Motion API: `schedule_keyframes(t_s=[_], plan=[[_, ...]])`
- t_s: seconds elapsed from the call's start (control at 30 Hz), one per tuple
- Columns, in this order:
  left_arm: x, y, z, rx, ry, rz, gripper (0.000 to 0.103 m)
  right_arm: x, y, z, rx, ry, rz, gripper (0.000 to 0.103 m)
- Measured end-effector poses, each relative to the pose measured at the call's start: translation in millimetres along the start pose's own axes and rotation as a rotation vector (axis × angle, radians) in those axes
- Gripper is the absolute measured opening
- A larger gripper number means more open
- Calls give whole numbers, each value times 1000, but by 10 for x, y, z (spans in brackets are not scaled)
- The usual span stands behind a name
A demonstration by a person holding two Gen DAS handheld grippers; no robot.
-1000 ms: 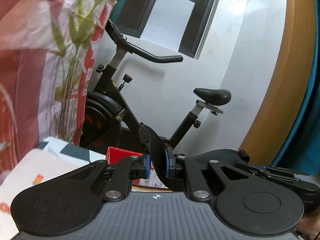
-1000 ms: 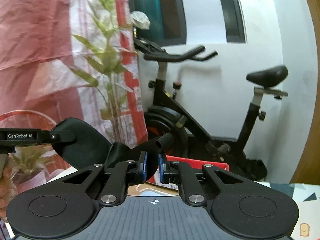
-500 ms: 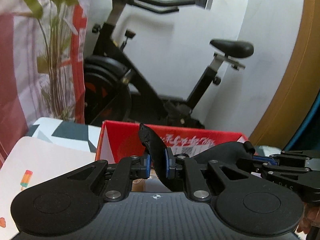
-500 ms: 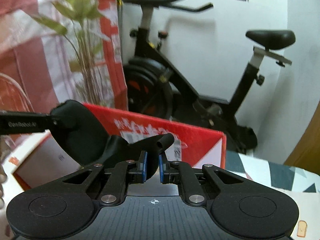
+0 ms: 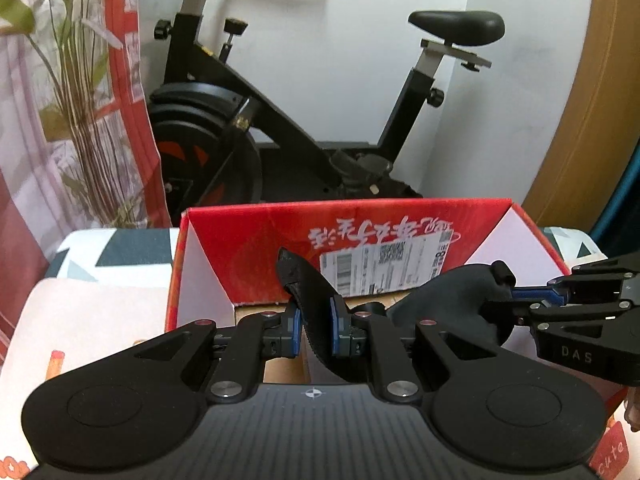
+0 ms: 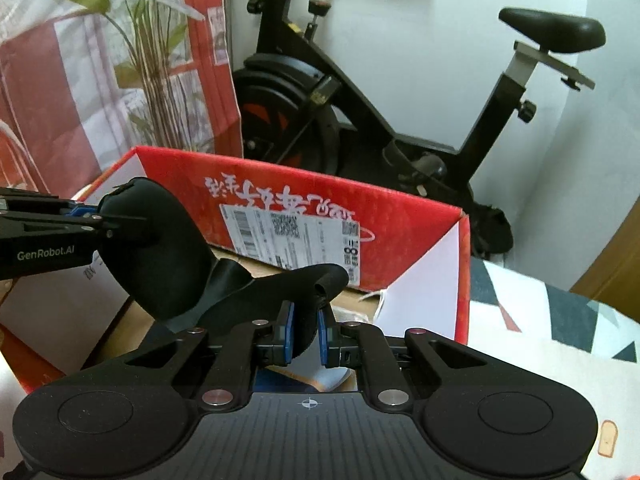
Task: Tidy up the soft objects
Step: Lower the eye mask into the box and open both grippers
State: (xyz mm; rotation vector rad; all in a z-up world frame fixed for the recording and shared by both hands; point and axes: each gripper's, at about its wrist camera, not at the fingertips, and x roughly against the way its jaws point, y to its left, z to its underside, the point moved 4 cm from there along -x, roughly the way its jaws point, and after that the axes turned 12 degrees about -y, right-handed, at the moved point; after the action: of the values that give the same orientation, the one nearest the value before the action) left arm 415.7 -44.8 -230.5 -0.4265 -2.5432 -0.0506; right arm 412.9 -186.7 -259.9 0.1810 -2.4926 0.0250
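Note:
A black soft eye mask (image 5: 448,300) hangs between both grippers over an open red cardboard box (image 5: 248,248). My left gripper (image 5: 313,330) is shut on one end of the mask. My right gripper (image 6: 305,335) is shut on the other end; it shows at the right of the left wrist view (image 5: 532,294). In the right wrist view the mask (image 6: 160,256) spans from my left gripper (image 6: 86,216) at the left edge to my own fingers, above the red box (image 6: 400,232). The box floor is mostly hidden.
A black exercise bike (image 5: 256,120) stands behind the box against a white wall. A red and white curtain with a plant (image 5: 80,92) is at the left. The box sits on a patterned tablecloth (image 6: 560,344). A wooden door edge (image 5: 592,120) is at the right.
Both grippers have tilted and moved down with the mask. The red box, barely visible before, now fills the middle of both views under the mask.

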Motion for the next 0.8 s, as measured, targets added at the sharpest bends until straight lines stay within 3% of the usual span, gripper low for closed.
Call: schedule_keyframes(t_s=[0.27, 0.4, 0.5, 0.7, 0.8], plan=[[-83, 6, 43, 1, 37, 35, 23, -79, -8, 35, 10, 39, 12, 13], [-78, -15, 53, -16, 39, 29, 49, -85, -28, 47, 4, 46, 29, 18], [-52, 0, 38, -15, 26, 22, 51, -42, -22, 32, 5, 32, 28, 20], [25, 6, -36, -10, -2, 11, 59, 58, -28, 2, 9, 7, 44, 35], [94, -8, -56, -12, -14, 16, 61, 123, -51, -19, 7, -8, 56, 47]])
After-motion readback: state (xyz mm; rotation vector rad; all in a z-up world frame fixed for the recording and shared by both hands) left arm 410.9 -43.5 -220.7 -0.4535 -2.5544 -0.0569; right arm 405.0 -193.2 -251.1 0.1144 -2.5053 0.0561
